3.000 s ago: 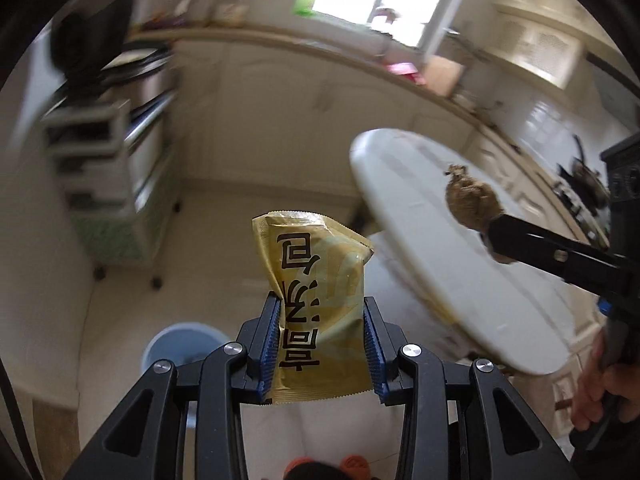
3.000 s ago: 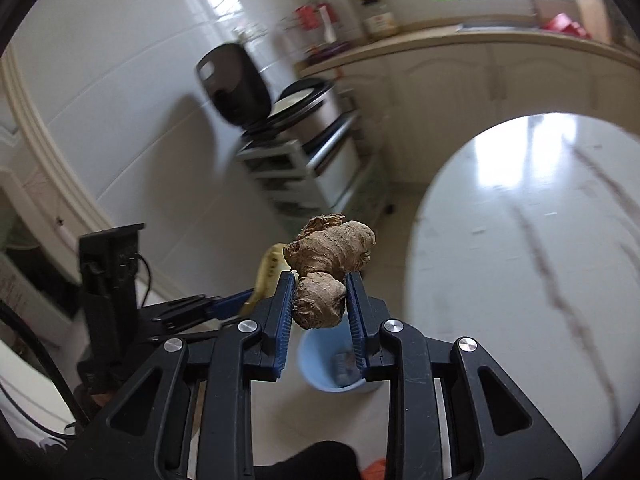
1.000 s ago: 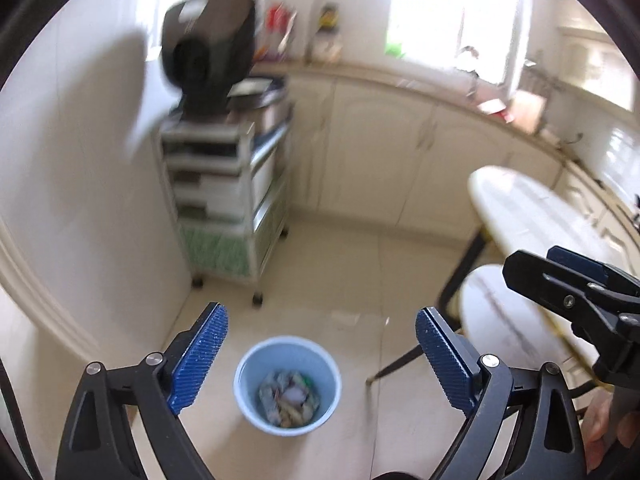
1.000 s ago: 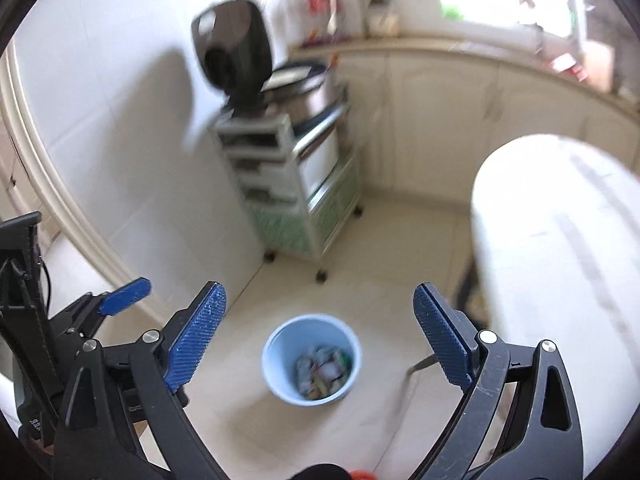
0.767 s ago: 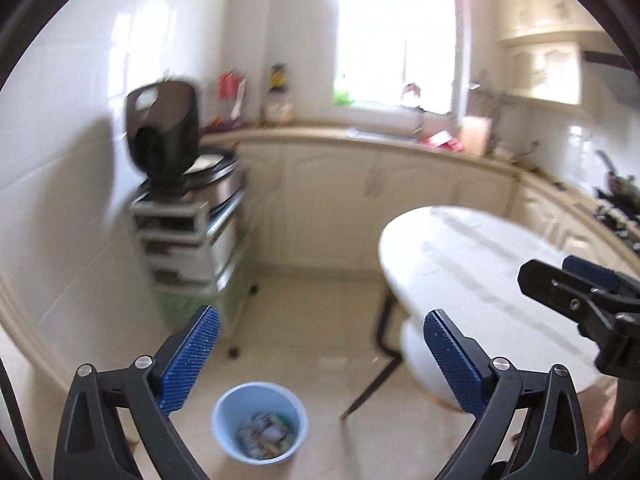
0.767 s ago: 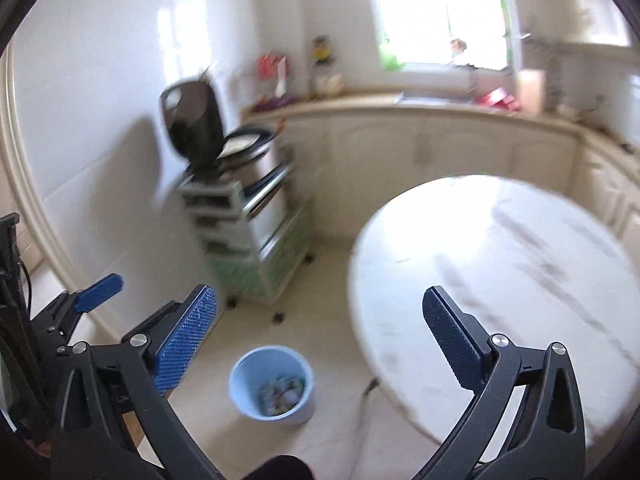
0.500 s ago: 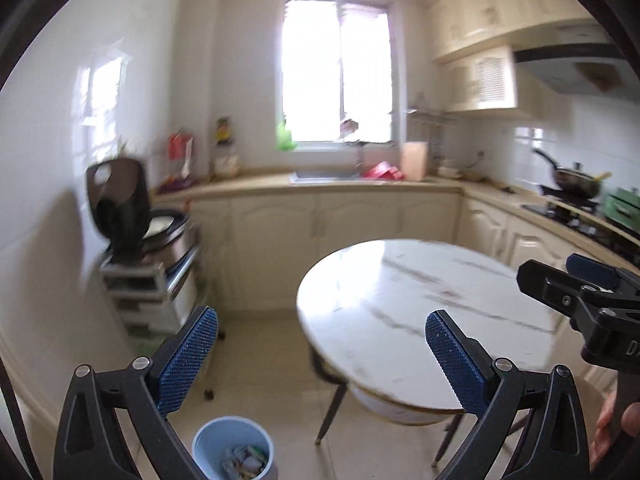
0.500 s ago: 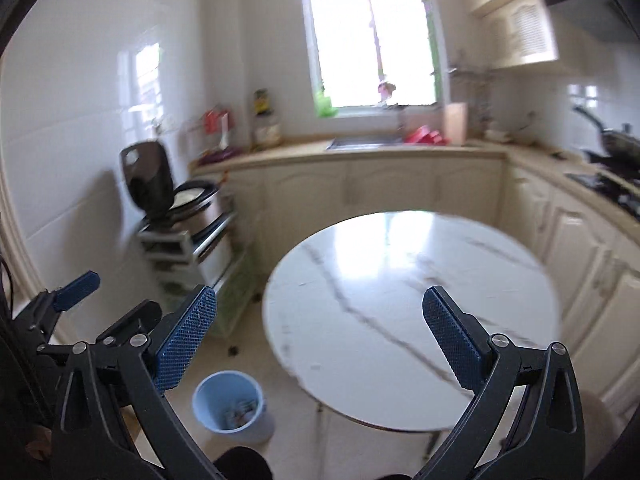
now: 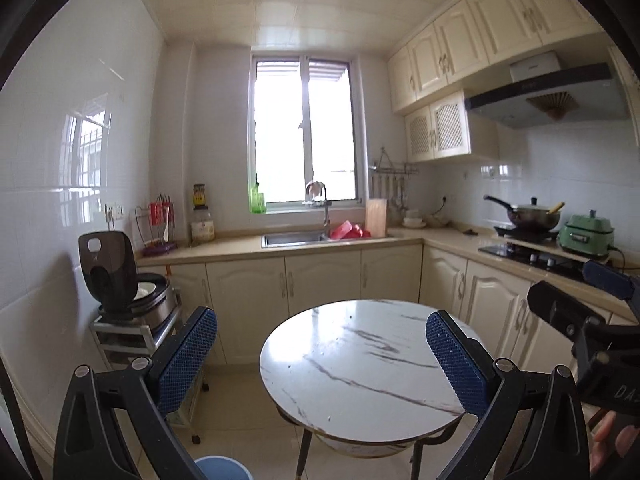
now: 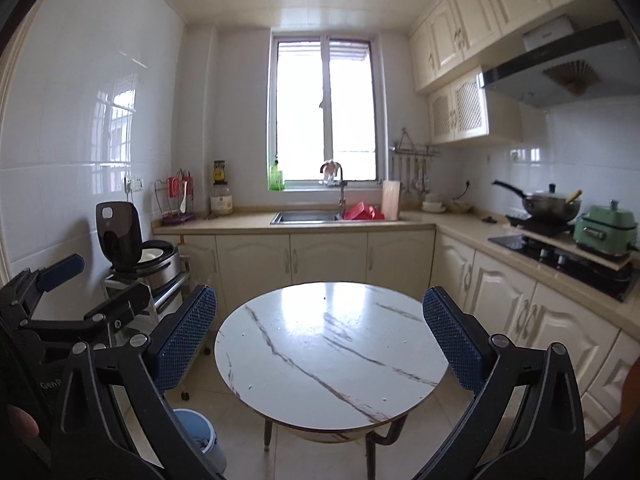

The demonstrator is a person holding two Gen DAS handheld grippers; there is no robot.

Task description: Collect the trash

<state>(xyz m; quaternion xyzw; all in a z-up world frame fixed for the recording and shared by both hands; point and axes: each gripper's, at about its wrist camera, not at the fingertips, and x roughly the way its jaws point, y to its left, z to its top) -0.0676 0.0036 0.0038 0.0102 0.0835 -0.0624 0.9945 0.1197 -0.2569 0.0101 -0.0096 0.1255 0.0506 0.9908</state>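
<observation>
Both grippers stand level and face the kitchen window across the round marble table (image 10: 332, 356). Three seconds ago the left gripper (image 9: 322, 350) pinched a yellow sachet and the right gripper (image 10: 320, 330) a knob of ginger; a second ago both hung over the bin with their jaws just opening wider, nothing between them. Now each claw gapes as wide as it goes, blue pads far apart, holding nothing.

The blue trash bin (image 10: 198, 432) has slid from the middle of both views to the bottom edge: at about 7 o'clock in the right wrist view, on the floor beside the table's left legs, partly behind the gripper's left finger, and at 6 to 7 o'clock in the left wrist view (image 9: 222, 468), where only its rim shows. Its contents, plain a second ago, can hardly be made out.

The tabletop carries only a few small specks. The rice cooker (image 9: 120, 284) with its lid raised sits on a cart at 9 o'clock. The right gripper's fingers reach into the left wrist view at 3 o'clock, a person's fingertips below them.
</observation>
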